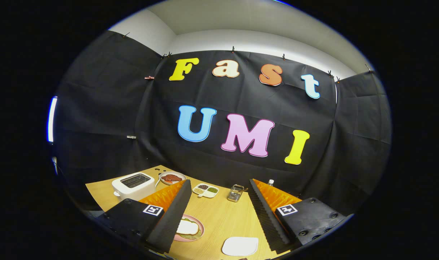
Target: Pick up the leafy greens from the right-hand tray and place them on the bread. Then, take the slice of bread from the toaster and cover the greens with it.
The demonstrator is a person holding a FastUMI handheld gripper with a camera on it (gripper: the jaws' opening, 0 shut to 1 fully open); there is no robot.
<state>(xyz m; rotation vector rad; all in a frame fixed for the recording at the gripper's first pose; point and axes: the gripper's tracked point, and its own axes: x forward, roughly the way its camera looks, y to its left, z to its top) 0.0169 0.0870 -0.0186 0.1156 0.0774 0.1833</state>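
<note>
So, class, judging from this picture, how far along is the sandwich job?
Apparently finished. Done: a bread slice lies on the pink plate, green leaves peeking out beneath. In hand: nothing; the gripper is open. Left: seemingly nothing, though the toaster slots are too dark to check.

Even overhead light, bright wooden table [219, 216], sharp centre, strong fisheye bending near the rim, soft shadows, no glare.

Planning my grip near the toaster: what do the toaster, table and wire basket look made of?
Toaster: glossy white, likely plastic; its smooth shell catches light. Table: pale wood or wood-look laminate, matte, with faint grain lines. Basket: shiny metal wire, by its thin glinting bars. The gripper has its jaws wide open, holding nothing.
</note>
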